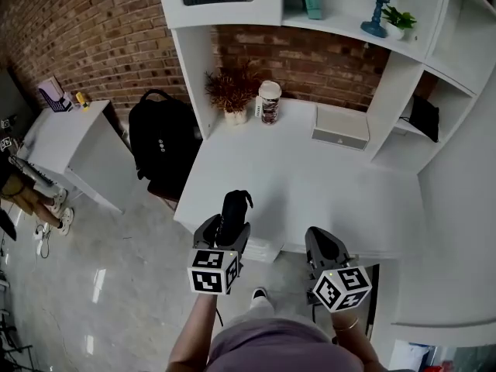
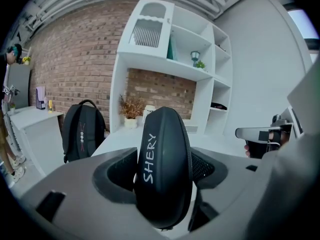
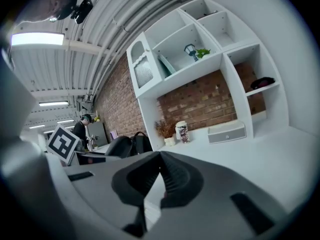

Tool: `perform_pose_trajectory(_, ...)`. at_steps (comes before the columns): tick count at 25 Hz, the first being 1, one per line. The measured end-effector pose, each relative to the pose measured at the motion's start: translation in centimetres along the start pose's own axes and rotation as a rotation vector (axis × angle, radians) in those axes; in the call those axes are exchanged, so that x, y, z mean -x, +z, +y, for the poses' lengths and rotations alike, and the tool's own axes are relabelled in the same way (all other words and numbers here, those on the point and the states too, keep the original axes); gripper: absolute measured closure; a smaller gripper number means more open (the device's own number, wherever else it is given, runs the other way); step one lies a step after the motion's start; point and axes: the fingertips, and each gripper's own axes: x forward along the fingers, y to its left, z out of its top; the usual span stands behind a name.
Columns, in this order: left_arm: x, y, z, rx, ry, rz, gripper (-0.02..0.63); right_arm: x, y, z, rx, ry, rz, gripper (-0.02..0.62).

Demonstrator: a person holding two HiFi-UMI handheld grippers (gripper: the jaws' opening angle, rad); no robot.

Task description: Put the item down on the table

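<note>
The left hand-held gripper (image 1: 226, 237) pinches a black hard-shell case (image 2: 162, 169) between its two jaws. The case stands on its narrow edge, and the white lettering "SHERY" runs up its side. In the head view the case sits over the near left edge of the white tabletop (image 1: 310, 184); whether it touches the surface cannot be told. The right hand-held gripper (image 3: 159, 176) has its jaws pressed together with nothing between them, and it hangs just beside the left one at the tabletop's near edge, its marker cube facing up.

Farther back on the tabletop, against the brick wall (image 1: 310, 60), a pot of dried brown plants (image 1: 231, 91) stands just beside a patterned cup with a white lid (image 1: 269, 101). A flat white box (image 1: 340, 128) lies to their right, apart from them. On the white shelf (image 1: 349, 28) above are a blue lantern (image 1: 380, 2) and a small green plant (image 1: 399, 19). A black backpack (image 1: 160, 142) stands on the floor left of the tabletop, between it and a second white table (image 1: 74, 149).
</note>
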Motion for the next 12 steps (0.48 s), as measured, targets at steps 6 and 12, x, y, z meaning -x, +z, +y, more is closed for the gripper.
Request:
perform_pose_trajectory(6, -2.5, 0.6, 1.8, -0.015, -0.025, 0.025, 0.302, -2.4, 0.2, -0.3, 0.0, -0.031, 0.011, 0.594)
perform_pose_trajectory(12, -5.1, 1.1, 2.4, -0.046, -0.034, 0.063, 0.302, -3.8, 1.4, -1.4, 0.006, -0.051, -0.005, 0.594)
